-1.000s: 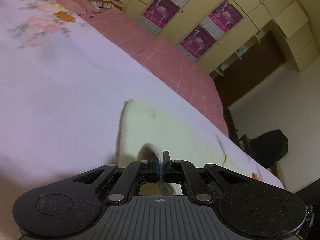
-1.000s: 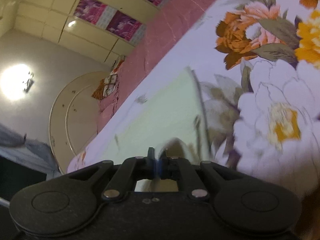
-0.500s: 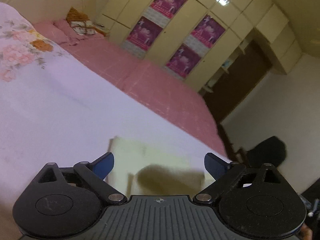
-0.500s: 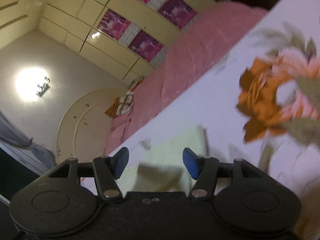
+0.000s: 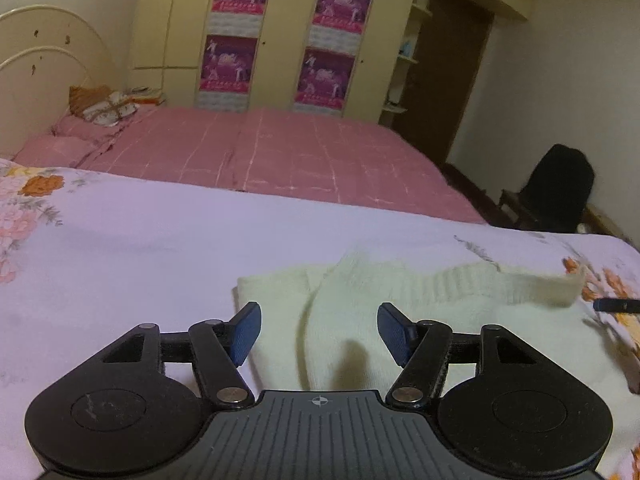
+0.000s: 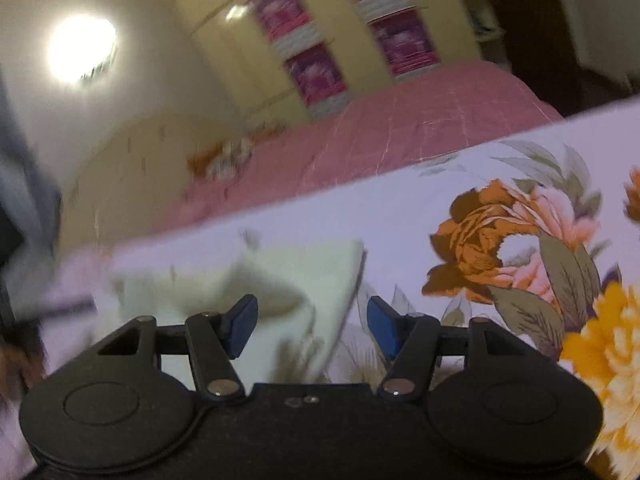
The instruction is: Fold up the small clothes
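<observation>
A cream knitted garment (image 5: 400,312) lies folded on the pale floral bedsheet (image 5: 120,248), its ribbed band stretching to the right. My left gripper (image 5: 319,332) is open and empty, just above the garment's near left part. In the right wrist view the same cream garment (image 6: 280,280) lies flat, blurred by motion. My right gripper (image 6: 312,326) is open and empty, over the garment's right edge. A dark tip of the other gripper (image 5: 616,305) shows at the right edge of the left wrist view.
A second bed with a pink checked cover (image 5: 280,156) lies beyond the floral sheet. Wardrobes with purple posters (image 5: 280,40) line the far wall. A dark chair (image 5: 556,188) stands at the right by a brown door. Large orange flowers (image 6: 500,236) print the sheet's right side.
One second ago both grippers were shut on the cream garment. Both have opened and let it go, then lifted and drawn back; the garment now lies folded on the sheet.
</observation>
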`<state>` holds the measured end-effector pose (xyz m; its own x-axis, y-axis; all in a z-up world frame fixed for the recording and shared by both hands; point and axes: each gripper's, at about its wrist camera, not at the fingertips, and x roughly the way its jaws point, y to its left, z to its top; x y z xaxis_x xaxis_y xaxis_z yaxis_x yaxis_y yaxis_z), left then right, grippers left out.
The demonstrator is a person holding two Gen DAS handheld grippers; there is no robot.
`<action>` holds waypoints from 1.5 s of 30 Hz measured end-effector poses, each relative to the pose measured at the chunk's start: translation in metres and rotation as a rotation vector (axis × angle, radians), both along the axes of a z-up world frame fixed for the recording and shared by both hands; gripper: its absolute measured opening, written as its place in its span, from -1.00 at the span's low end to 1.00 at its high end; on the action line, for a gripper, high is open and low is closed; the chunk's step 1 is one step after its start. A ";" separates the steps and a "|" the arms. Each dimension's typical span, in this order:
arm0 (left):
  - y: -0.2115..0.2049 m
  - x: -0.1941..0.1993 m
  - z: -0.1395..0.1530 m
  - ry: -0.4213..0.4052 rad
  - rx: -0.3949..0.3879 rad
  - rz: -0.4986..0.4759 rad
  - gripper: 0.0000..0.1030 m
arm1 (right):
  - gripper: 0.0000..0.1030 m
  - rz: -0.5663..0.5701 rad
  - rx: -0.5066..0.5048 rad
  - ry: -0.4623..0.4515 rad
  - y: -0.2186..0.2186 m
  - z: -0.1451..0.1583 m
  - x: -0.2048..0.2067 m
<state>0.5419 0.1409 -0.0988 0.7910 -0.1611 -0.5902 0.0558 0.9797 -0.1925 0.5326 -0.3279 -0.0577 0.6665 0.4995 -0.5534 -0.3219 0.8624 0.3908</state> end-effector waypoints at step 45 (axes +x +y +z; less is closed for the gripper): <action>-0.023 -0.007 -0.015 0.016 0.063 0.186 -0.98 | -0.92 -0.047 -0.272 -0.079 0.067 -0.017 0.045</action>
<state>0.5346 0.1175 -0.1136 0.7943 0.0246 -0.6070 -0.1296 0.9830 -0.1298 0.5778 -0.2613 -0.0745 0.7318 0.3076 -0.6082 -0.2997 0.9467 0.1182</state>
